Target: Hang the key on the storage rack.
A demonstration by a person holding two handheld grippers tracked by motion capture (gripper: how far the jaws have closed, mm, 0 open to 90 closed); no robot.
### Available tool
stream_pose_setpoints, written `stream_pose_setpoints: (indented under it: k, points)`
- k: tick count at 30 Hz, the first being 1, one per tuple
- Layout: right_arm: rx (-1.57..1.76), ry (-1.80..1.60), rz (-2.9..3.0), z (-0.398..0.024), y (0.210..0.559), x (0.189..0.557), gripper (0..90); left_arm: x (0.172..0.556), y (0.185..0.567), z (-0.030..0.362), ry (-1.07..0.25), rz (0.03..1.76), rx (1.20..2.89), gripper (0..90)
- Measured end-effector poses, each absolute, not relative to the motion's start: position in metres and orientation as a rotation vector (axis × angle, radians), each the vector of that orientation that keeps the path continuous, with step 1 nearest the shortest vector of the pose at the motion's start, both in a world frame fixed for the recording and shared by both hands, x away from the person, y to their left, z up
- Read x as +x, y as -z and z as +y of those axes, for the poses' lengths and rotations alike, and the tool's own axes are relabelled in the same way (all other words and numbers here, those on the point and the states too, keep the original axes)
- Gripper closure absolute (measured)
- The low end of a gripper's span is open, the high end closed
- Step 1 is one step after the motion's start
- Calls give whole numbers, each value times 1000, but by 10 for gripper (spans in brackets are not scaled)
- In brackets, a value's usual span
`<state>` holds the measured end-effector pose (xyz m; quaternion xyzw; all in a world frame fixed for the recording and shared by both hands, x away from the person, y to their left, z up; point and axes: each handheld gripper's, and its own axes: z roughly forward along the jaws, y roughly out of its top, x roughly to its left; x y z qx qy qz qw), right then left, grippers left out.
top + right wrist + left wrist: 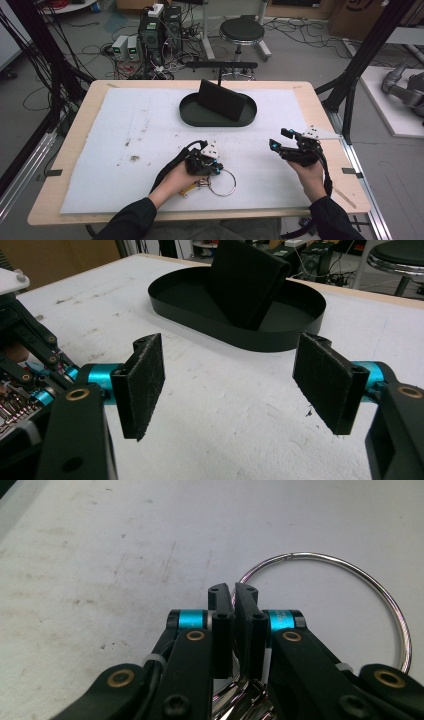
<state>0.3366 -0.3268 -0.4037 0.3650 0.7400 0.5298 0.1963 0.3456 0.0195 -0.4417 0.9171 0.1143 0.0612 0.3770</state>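
In the high view, the left gripper (212,167) is low over the white mat (150,130), well in front of the black oval tray (192,117), and it sits at the edge of a large metal key ring (222,182). A small bunch of keys or charms (192,189) (one part looks yellow) lies under the hand beside the ring. The right gripper (282,145) hangs above the mat, to the right of the ring and well apart from it, nearer to the tray's right end. A black wallet (220,100) stands tilted in the tray.

In the left gripper view, the jaws are together with the thin wire of the key ring (350,580) passing between the pads (247,605), so the ring seems clamped. The ring itself lies flat on the mat.

In the right gripper view, the jaws stand wide apart with nothing between the pads (325,382); beyond them are the tray (280,335) and the wallet (245,280).

By my judgement the grasp on the ring is done, but the lifting and the carrying (probably to the tray) are left. The ring rests on the bench for now.
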Motion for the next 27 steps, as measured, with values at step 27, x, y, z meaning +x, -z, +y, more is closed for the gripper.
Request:
stream_pose_setpoints:
  k: [27]
  points:
    - [1022, -1497, 2052, -329, 402, 336, 292, 334, 408, 59, -305, 289, 1997, 863]
